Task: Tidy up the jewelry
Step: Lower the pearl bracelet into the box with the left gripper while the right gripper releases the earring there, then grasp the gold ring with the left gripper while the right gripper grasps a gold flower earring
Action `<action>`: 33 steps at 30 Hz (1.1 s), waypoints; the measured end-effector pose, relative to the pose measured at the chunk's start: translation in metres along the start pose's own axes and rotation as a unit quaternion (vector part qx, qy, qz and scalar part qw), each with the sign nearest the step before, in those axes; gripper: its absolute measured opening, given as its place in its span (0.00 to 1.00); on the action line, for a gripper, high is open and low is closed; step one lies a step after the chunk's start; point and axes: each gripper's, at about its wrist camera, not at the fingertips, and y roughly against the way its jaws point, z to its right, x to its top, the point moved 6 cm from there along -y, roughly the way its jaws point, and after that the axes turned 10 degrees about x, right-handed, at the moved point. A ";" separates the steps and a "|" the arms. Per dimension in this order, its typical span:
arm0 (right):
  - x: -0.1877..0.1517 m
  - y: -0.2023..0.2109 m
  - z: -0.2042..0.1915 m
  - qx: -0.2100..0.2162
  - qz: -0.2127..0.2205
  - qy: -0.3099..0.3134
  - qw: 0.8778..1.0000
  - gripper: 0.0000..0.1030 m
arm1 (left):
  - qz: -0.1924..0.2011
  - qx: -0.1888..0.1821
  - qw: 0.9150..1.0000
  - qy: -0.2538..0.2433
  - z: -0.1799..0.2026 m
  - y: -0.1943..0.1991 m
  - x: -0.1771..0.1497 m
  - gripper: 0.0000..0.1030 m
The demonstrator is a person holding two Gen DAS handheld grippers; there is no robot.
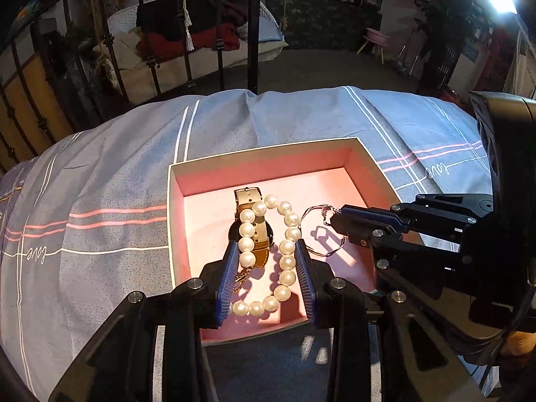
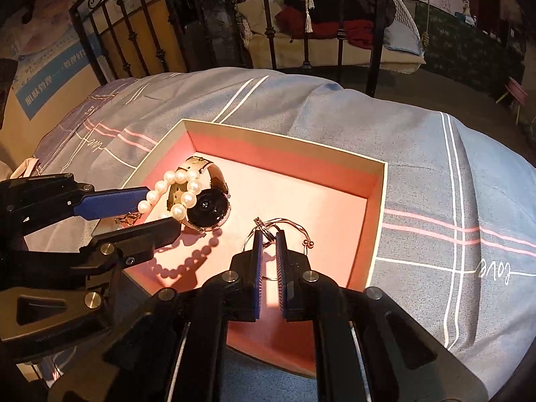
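An open pink-lined box (image 1: pixel 261 157) (image 2: pixel 284 140) lies on the bed. Inside it a pearl necklace (image 1: pixel 287 246) (image 2: pixel 187 197) is draped over a gold-strap watch (image 1: pixel 256 231) (image 2: pixel 207 209). My left gripper (image 1: pixel 266 248) (image 2: pixel 140 214) is open, its fingers on either side of the pearl loop just above the box floor. My right gripper (image 2: pixel 267 236) (image 1: pixel 335 216) is shut on a thin silver bangle (image 2: pixel 291 226) (image 1: pixel 311 231) and holds it over the right part of the box.
The box sits on a blue-grey striped bed cover (image 1: pixel 100 184) (image 2: pixel 435 174). A black iron bed frame (image 1: pixel 254 26) (image 2: pixel 375 26) stands at the far edge, with a room, a cushion heap and a pink stool (image 1: pixel 377 38) beyond.
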 end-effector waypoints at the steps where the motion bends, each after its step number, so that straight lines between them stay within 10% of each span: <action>1: -0.001 0.000 -0.001 -0.001 0.000 0.001 1.000 0.08 | 0.000 0.002 1.000 0.000 0.000 0.000 0.000 0.34; 5: -0.004 0.003 -0.002 -0.012 0.003 0.007 1.000 0.09 | 0.005 0.007 1.000 0.001 -0.001 0.003 0.001 0.41; 11: -0.012 0.033 -0.002 -0.024 0.038 0.001 0.999 0.42 | 0.026 0.006 1.000 0.012 -0.004 0.024 -0.002 0.57; 18: -0.071 0.103 -0.019 -0.010 0.085 0.011 0.996 0.42 | 0.063 -0.017 0.998 0.013 0.005 0.077 -0.056 0.65; 25: -0.153 0.103 -0.037 -0.001 0.018 0.043 0.999 0.39 | 0.032 -0.044 0.998 -0.013 0.035 0.074 -0.124 0.65; 33: -0.168 0.084 -0.045 0.006 -0.005 0.067 0.998 0.33 | 0.011 -0.051 0.997 -0.056 0.057 0.057 -0.142 0.64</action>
